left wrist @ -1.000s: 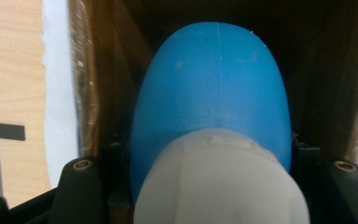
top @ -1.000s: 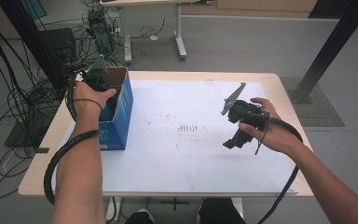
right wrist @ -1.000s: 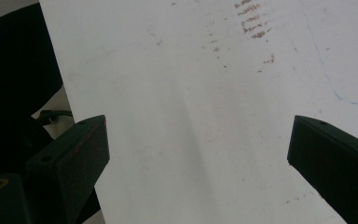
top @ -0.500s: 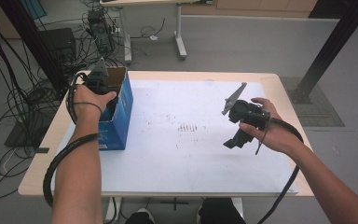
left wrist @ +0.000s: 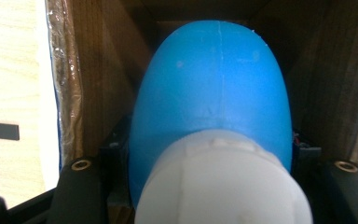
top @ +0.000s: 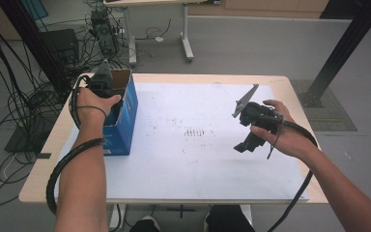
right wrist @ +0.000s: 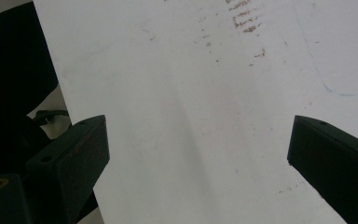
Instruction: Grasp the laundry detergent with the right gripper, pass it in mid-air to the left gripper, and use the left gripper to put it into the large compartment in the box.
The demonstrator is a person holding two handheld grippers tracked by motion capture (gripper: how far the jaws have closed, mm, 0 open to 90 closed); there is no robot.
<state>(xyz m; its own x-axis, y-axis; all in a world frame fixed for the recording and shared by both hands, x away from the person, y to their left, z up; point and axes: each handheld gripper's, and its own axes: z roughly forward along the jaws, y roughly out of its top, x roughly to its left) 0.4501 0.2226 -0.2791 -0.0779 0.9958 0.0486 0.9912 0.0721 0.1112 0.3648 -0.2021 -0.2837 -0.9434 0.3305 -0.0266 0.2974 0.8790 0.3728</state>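
An open blue cardboard box (top: 127, 115) stands on the table's left part. My left gripper (top: 104, 86) reaches down into it from above. In the left gripper view a rounded blue object with a white end (left wrist: 214, 93) sits between the two black jaws, against the box's brown inner wall (left wrist: 105, 70); the gripper is shut on it. My right gripper (top: 245, 144) hovers a little above the white sheet (top: 193, 164) at the right, pointing down and left. Its jaws stand wide apart in the right gripper view (right wrist: 198, 154), with just the sheet (right wrist: 191, 93) between them.
The white sheet bears faint brown smudges (top: 199, 132) near its middle. The wooden table edge (top: 38, 188) runs along the left and front. Cables trail from both grippers off the table. On the floor behind stand cables, equipment and another table's legs (top: 186, 43).
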